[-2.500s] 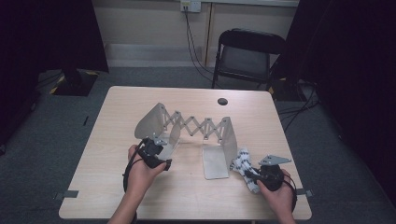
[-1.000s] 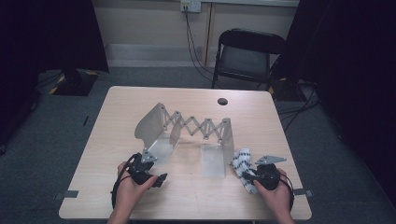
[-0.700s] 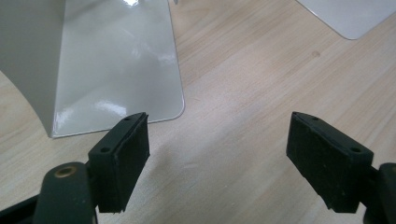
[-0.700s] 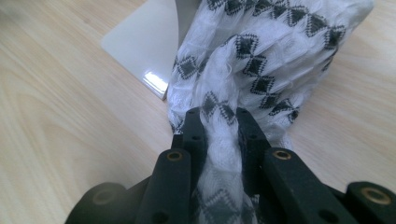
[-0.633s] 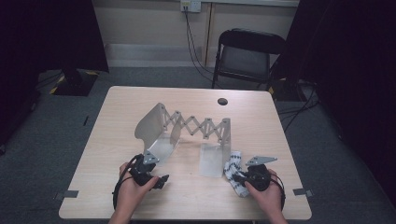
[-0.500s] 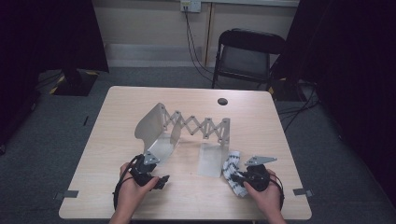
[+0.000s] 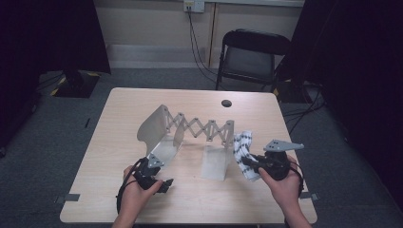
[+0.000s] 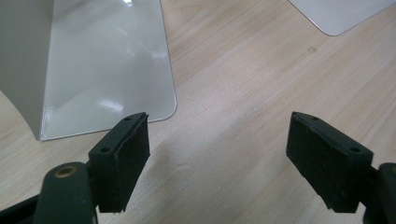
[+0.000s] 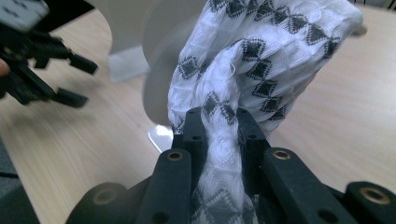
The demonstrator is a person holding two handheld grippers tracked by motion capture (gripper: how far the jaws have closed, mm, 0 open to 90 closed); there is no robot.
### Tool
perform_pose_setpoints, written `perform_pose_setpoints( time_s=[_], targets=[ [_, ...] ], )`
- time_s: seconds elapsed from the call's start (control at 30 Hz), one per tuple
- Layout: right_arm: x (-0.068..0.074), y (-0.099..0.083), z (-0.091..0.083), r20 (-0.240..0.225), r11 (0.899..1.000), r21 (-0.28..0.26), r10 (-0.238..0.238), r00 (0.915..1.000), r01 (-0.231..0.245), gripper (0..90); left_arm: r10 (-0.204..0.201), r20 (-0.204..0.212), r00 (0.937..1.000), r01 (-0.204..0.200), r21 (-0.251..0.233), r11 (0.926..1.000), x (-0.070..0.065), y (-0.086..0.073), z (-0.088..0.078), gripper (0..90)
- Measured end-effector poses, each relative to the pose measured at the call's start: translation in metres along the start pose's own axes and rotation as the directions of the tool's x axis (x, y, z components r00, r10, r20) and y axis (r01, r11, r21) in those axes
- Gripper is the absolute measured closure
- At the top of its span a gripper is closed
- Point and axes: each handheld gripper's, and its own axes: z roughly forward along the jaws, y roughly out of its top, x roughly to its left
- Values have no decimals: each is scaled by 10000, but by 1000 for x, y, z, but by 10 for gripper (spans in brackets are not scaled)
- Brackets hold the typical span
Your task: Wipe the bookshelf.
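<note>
1. Cloth (image 7: 244, 151), white with black diamonds, is pinched between the pads of the right gripper (image 7: 250, 164) and held up off the table (image 7: 119, 104), bunched into a rope-like wad.
2. Its long axis runs from the jaws toward about 11 o'clock in the high view, with the free end reaching up near the right plate (image 7: 215, 162) of the folding rack (image 7: 190, 128).
3. Rack sits at roughly 10 o'clock from the right gripper, so I'd guess the cloth goes that way next; the right hand (image 7: 280, 183) is clearly the nearer one.
4. Left gripper (image 7: 164, 184) rests low at the front edge, jaws spread wide with nothing between them, pointing at about 3 o'clock.
5. Hard to tell: how much cloth hangs below the jaws, since the wad hides its own lower end, and the right gripper view is blurry past the fabric.
</note>
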Motion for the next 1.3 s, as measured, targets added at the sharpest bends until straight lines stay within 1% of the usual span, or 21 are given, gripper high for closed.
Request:
perform_pose_setpoints(
  time_s=[0.07, 0.13, 0.17, 0.2, 0.23, 0.33, 0.37, 0.43, 0.5, 0.57, 0.6, 0.7, 0.8, 0.83, 1.0, 1.1, 1.13, 1.17, 1.2, 1.23, 1.3],
  targets=[
    [2, 10, -9, -19, 9995, -289, -117, 9999, 117, 784, -71, -18, 10000, 71, -14, 10000, -1, 0, 1, 215],
    [5, 16, -15, -13, 9988, -437, -219, 9998, 219, 784, -68, -12, 10000, 68, 26, 10000, 0, -1, 0, 215],
    [7, 18, -17, -66, 9984, -498, -254, 9997, 251, 784, -102, 9, 9999, 102, 17, 9999, -1, 0, 0, 215],
    [9, 19, -19, -80, 9984, -488, -305, 9995, 300, 783, -16, -20, 10000, 16, 43, 10000, 0, 0, 0, 215],
    [12, 19, -20, -67, 9981, -459, -415, 9991, 412, 784, -71, -27, 10000, 71, 10, 10000, -1, 0, 0, 215],
    [22, 13, -16, 154, 9952, 81, -972, 9951, 970, 783, -60, -36, 10000, 60, 22, 10000, -1, 1, -2, 215],
    [24, 9, -13, 175, 9940, 238, -1073, 9941, 1068, 782, -53, -38, 10000, 53, -38, 10000, -1, 1, -2, 215],
    [26, -2, -6, 113, 9923, 558, -1117, 9937, 1109, 782, -29, -57, 10000, 28, -55, 10000, -1, 1, -3, 215],
    [25, -14, 3, 15, 9911, 884, -1004, 9949, 998, 783, -38, -76, 10000, 37, -41, 10000, -1, 1, -3, 215],
    [22, -26, 12, -90, 9887, 1239, -836, 9965, 841, 783, -176, -67, 9998, 176, -85, 9998, -2, 0, -2, 215],
    [21, -32, 17, -122, 9867, 1431, -769, 9970, 778, 783, -29, -87, 10000, 30, 50, 10000, 0, 0, -2, 215],
    [17, -47, 32, -164, 9792, 1931, -601, 9981, 621, 783, -120, -52, 9999, 120, 50, 9999, -1, -1, -1, 215],
    [14, -59, 45, -209, 9730, 2260, -439, 9988, 475, 783, -31, -77, 10000, 32, 57, 10000, -1, 0, 1, 214],
    [13, -63, 49, -197, 9713, 2342, -369, 9991, 405, 782, -83, -54, 10000, 83, 57, 9999, -1, 0, 1, 215],
    [10, -77, 62, -228, 9667, 2553, -107, 9997, 161, 781, -56, -67, 10000, 57, 130, 9999, -2, -1, 3, 215],
    [9, -77, 63, -248, 9680, 2506, -49, 9997, 110, 781, -37, -60, 10000, 38, 139, 9999, -2, -1, 3, 215],
    [9, -76, 62, -182, 9666, 2557, -146, 9997, 188, 782, -43, -45, 10000, 44, 156, 9999, -3, -1, 2, 215],
    [8, -74, 60, -126, 9673, 2524, -234, 9996, 258, 782, -101, -55, 9999, 101, 128, 9999, -3, -1, 2, 215],
    [7, -70, 56, 58, 9683, 2473, -378, 9993, 352, 782, -40, -76, 10000, 41, 122, 9999, -3, -1, 2, 215],
    [6, -64, 52, 155, 9709, 2357, -471, 9988, 421, 782, -11, -75, 10000, 12, 133, 9999, -3, -1, 2, 215],
    [3, -51, 42, 186, 9788, 2006, -452, 9988, 406, 782, -54, -56, 10000, 54, 116, 9999, -3, 0, 2, 215]
  ],
)
